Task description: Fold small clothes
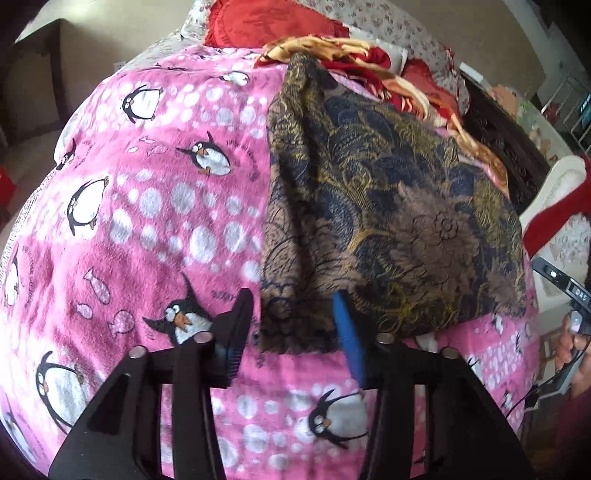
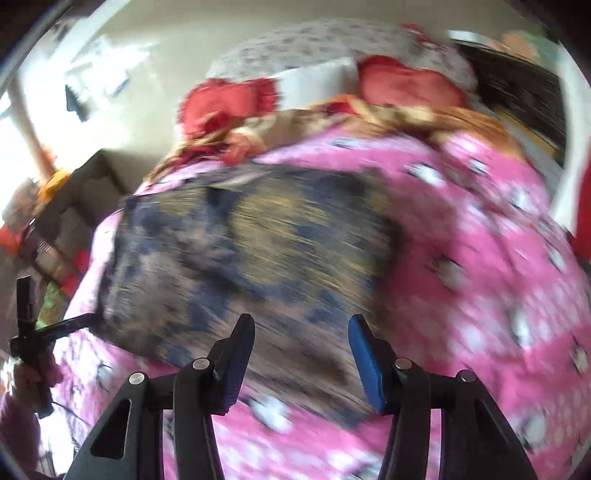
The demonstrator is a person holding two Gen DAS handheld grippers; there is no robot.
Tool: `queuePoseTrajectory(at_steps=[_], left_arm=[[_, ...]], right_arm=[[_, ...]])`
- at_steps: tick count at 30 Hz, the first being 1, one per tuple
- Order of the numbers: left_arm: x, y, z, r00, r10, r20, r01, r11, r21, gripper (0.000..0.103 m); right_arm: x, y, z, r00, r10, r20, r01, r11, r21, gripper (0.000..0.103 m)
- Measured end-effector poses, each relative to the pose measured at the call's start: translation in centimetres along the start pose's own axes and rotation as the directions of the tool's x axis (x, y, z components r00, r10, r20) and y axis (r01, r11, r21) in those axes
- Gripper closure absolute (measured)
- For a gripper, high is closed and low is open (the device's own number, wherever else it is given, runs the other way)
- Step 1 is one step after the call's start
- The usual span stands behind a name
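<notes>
A small brown, navy and gold patterned cloth (image 1: 388,206) lies folded on a pink penguin blanket (image 1: 147,206). In the left wrist view my left gripper (image 1: 291,319) stands open at the cloth's near left corner. That corner hangs loosely between the fingers, and the blue-padded finger (image 1: 347,332) touches its edge. The right wrist view is blurred by motion. There my right gripper (image 2: 301,334) is open above the near edge of the cloth (image 2: 251,243), with nothing pinched. The left gripper (image 2: 33,332) shows at the cloth's left corner, in a hand.
Red pillows (image 1: 273,22) and a crumpled red and gold fabric (image 1: 369,55) lie beyond the cloth. Dark wooden furniture (image 1: 498,136) stands at the right of the bed. A hand with the other gripper (image 1: 569,295) is at the right edge. The floor (image 2: 155,66) drops away at left.
</notes>
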State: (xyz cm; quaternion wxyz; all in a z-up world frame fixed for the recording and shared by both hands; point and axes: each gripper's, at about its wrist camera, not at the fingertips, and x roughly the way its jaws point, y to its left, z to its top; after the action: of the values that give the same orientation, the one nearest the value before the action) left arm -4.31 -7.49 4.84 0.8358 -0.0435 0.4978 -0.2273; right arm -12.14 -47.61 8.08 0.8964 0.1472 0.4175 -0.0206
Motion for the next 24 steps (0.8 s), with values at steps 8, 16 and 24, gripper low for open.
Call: queuePoseTrajectory(at_steps=[8,16,24], left_arm=[[2.3,0.8,0.7,0.995,0.102,-0.015,-0.103,0.993,-0.051,0.057],[3.4,0.9,1.2,0.994,0.106,0.000,-0.106,0.994,-0.038,0.052],[4.4,0.8,2.0,0.996,0.091,0.004,-0.090,0.995,-0.042,0.052]], right_arm=[[10.9,14.9,5.8,0.989,0.140,-0.052,-0.149,0.957,-0.249,0.054],[19.0,25.3,12.3,0.989,0.147,-0.030,-0.148,0.921,-0.361,0.054],[24.8,26.6,14.4,0.992,0.069,-0.103,-0.099,0.941,-0.324,0.053]])
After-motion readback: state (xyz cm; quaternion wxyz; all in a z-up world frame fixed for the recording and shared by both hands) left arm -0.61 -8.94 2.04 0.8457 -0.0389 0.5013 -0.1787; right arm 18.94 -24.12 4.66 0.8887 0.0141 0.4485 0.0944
